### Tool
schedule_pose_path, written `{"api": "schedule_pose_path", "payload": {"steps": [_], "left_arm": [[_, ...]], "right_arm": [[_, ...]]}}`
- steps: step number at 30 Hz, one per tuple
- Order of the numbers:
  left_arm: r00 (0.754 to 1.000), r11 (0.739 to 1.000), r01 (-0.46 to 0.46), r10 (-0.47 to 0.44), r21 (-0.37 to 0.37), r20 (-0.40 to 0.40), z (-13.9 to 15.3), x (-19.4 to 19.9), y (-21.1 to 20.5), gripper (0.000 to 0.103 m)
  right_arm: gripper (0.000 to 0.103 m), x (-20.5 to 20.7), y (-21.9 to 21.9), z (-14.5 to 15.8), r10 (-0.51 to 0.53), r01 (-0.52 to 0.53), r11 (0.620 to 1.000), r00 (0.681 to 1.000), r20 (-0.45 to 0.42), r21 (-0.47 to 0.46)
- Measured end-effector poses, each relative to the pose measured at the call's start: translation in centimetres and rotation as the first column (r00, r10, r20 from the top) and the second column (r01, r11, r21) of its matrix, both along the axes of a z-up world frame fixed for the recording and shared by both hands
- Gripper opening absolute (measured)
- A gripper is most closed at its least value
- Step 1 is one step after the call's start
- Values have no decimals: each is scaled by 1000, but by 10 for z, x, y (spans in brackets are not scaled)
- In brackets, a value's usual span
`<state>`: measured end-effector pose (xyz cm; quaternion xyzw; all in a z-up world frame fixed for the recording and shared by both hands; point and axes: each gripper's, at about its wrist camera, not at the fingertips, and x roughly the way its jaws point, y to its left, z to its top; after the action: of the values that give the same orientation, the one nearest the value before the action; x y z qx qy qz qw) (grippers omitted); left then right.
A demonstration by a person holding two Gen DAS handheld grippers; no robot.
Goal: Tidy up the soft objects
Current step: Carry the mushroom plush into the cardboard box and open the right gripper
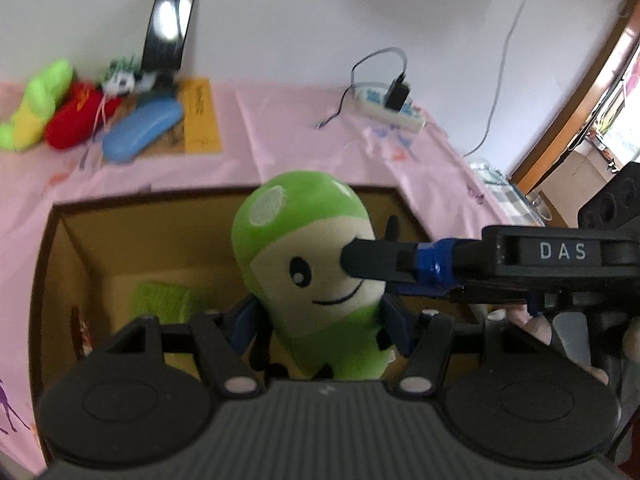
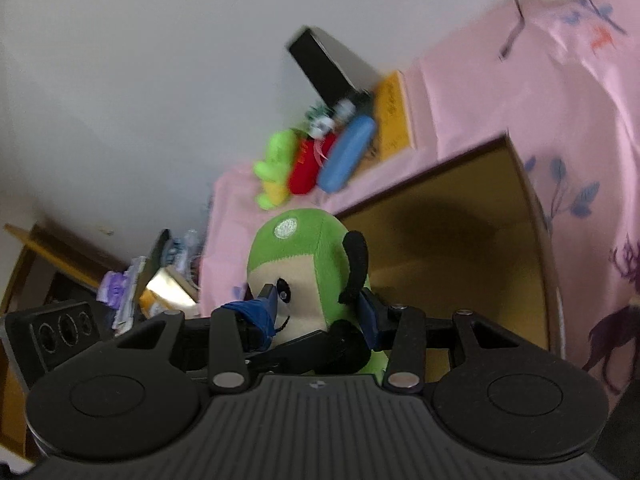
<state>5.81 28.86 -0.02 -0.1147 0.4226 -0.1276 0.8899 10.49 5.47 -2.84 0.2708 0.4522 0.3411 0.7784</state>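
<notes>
A green plush toy (image 1: 308, 264) with a cream smiling face is held above an open cardboard box (image 1: 160, 224). My left gripper (image 1: 316, 320) is shut on the toy's lower body. My right gripper (image 2: 316, 308) is shut on the same toy (image 2: 300, 256), and its finger (image 1: 380, 258) crosses the toy's face from the right in the left wrist view. Inside the box lies a green knitted item (image 1: 160, 298). At the back left of the pink cloth lie a green-yellow plush (image 1: 36, 108) and a red plush (image 1: 76, 118).
A blue case (image 1: 142, 130), an orange booklet (image 1: 200, 116) and a black stand (image 1: 168, 28) sit by the wall. A white power strip (image 1: 392, 108) with a charger and cables lies at the back right. The table's right edge drops off near a doorway.
</notes>
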Motion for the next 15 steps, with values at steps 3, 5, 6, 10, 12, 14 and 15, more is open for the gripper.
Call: {"api": "schedule_pose_path", "payload": {"steps": [3, 5, 6, 10, 12, 14, 15], "left_arm": [[999, 1000, 3, -3, -6, -52, -15, 10, 7, 63], [995, 1000, 5, -5, -6, -95, -25, 16, 9, 63], [993, 1000, 6, -7, -5, -119, -32, 22, 10, 63], [980, 1000, 5, -1, 21, -199, -51, 32, 12, 63], [975, 1000, -4, 10, 31, -222, -57, 36, 14, 64], [965, 999, -15, 23, 34, -260, -64, 40, 17, 64], [961, 999, -22, 30, 33, -276, -65, 41, 18, 65]], "right_arm": [[27, 8, 7, -12, -29, 27, 999, 997, -73, -32], [27, 13, 11, -21, -47, 40, 997, 992, -118, -59], [27, 15, 13, -24, -55, 45, 996, 989, -139, -73], [27, 20, 20, -41, -89, 58, 989, 970, -228, -140], [27, 21, 23, -47, -104, 63, 984, 962, -253, -166], [27, 23, 25, -52, -113, 62, 981, 954, -279, -186], [27, 24, 27, -56, -119, 61, 979, 947, -297, -197]]}}
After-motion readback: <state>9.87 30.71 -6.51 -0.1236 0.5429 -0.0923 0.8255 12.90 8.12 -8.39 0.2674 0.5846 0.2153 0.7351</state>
